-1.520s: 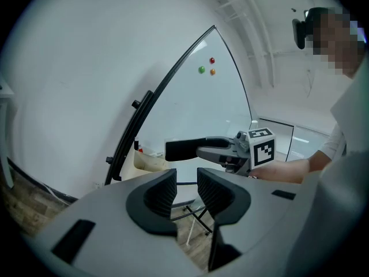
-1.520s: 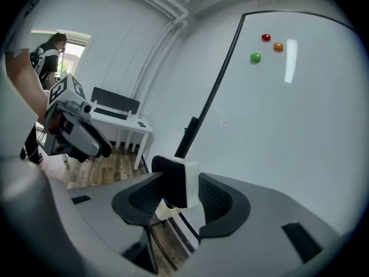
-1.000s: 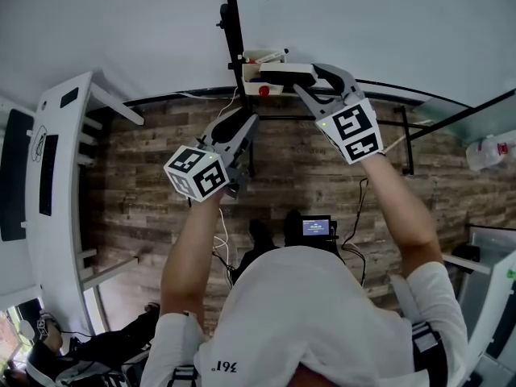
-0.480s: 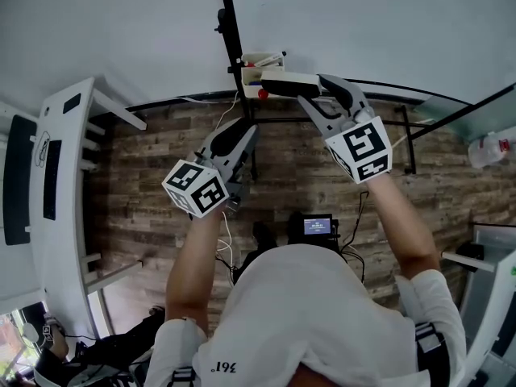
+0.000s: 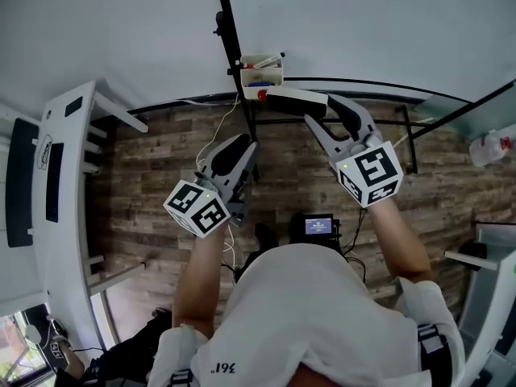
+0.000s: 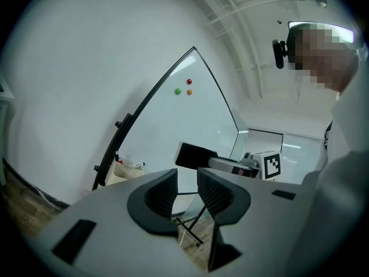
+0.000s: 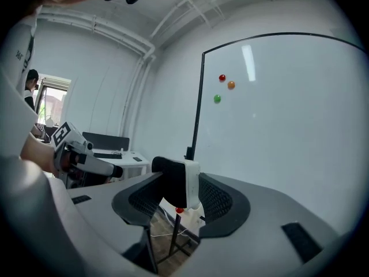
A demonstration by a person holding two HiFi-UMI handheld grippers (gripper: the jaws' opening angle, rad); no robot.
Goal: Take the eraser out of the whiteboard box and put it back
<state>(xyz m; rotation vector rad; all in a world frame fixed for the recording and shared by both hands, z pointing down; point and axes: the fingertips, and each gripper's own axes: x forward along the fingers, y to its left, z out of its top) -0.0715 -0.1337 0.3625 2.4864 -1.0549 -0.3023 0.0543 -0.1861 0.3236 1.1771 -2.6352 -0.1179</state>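
My right gripper (image 5: 311, 108) is shut on the whiteboard eraser (image 5: 296, 101), a white block with a black felt side. It holds the eraser in the air just below and right of the small white whiteboard box (image 5: 262, 72), and apart from it. In the right gripper view the eraser (image 7: 176, 180) stands upright between the pads, in front of the whiteboard (image 7: 277, 108). My left gripper (image 5: 240, 150) hangs lower left, jaws a narrow gap apart with nothing between them. The left gripper view shows the box (image 6: 124, 169) and the held eraser (image 6: 196, 154).
The box hangs on the whiteboard's black frame (image 5: 230, 39) and holds markers. Three coloured magnets (image 7: 222, 78) sit on the board. A white desk (image 5: 56, 184) stands at the left. The board's stand legs (image 5: 322, 121) cross the wooden floor, and a bottle (image 5: 488, 147) is far right.
Both grippers have drawn back from the whiteboard, downward in the head view. The right one carried the eraser from right at the box to a spot clear of it.
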